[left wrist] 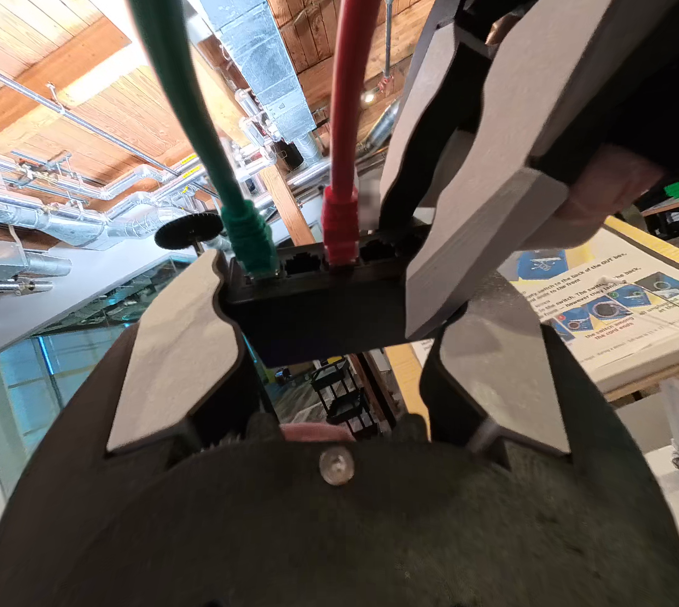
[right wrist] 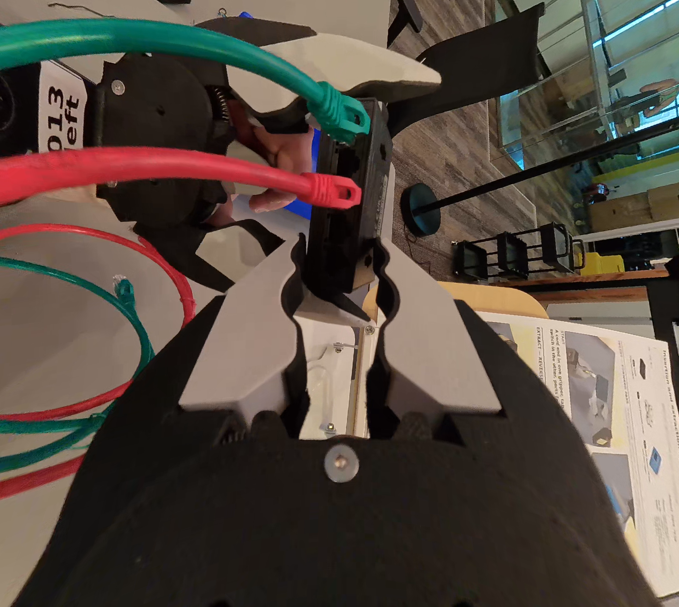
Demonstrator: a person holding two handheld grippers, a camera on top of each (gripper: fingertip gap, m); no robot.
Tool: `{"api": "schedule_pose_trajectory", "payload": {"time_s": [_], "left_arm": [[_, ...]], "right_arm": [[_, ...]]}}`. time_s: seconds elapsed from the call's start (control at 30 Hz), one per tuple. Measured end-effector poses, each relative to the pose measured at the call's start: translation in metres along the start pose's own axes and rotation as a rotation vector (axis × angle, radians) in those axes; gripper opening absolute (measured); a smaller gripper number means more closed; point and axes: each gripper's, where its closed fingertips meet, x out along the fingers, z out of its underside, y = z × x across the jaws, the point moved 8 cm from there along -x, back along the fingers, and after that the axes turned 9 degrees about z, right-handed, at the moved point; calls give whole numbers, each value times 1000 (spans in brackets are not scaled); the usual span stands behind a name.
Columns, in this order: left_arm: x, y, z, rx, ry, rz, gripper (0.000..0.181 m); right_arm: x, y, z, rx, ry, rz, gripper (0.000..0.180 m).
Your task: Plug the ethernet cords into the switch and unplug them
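The left gripper (left wrist: 319,299) holds the black switch (left wrist: 323,299) in the air by its two ends, ports facing up in its wrist view. The right gripper (right wrist: 340,258) is closed narrowly on one end of the switch (right wrist: 349,192). The green cord (left wrist: 253,240) sits in an end port; the red cord (left wrist: 340,222) is plugged two ports along.

Green cord (left wrist: 253,240) and red cord (left wrist: 340,229) block two ports of the switch (left wrist: 319,299); one open port (left wrist: 303,263) sits between them, another (left wrist: 378,251) beside the right gripper (left wrist: 422,258).
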Motion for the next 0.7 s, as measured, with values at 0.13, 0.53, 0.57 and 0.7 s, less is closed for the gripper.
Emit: {"api": "schedule_pose_trajectory", "payload": {"time_s": [0.13, 0.53, 0.57, 0.7], "left_arm": [[2, 2, 1, -11, -14, 21, 111], [9, -1, 12, -83, -120, 71, 111], [10, -2, 14, -88, -134, 74, 111], [12, -3, 19, -108, -181, 72, 111]], "right_arm": [[-2, 2, 4, 34, 0, -17, 35], [-22, 21, 16, 122, 1, -40, 40], [-24, 23, 18, 133, 3, -33, 40], [-36, 31, 28, 177, -4, 26, 33]]}}
